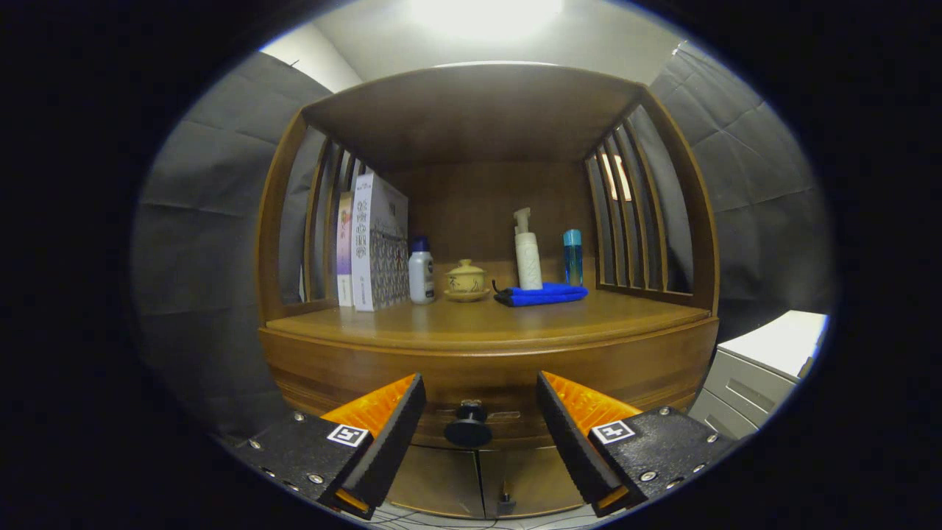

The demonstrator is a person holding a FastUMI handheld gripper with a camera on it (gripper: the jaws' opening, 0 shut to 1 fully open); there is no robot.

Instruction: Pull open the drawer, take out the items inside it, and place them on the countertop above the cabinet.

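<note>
The closed wooden drawer [486,386] with a round dark knob [468,427] sits low in the middle of the frame, under the wooden countertop [471,320]. The gripper [480,419] is wide open, holding nothing; the knob is between its fingers, touching neither. Farther up, a folded blue cloth [541,295] and a white pump bottle [527,254] stand on the countertop.

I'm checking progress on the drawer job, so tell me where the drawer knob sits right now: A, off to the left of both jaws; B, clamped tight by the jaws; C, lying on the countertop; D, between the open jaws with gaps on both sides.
D: the knob sits between the open jaws of the gripper, touching neither, and the drawer looks closed.
</note>
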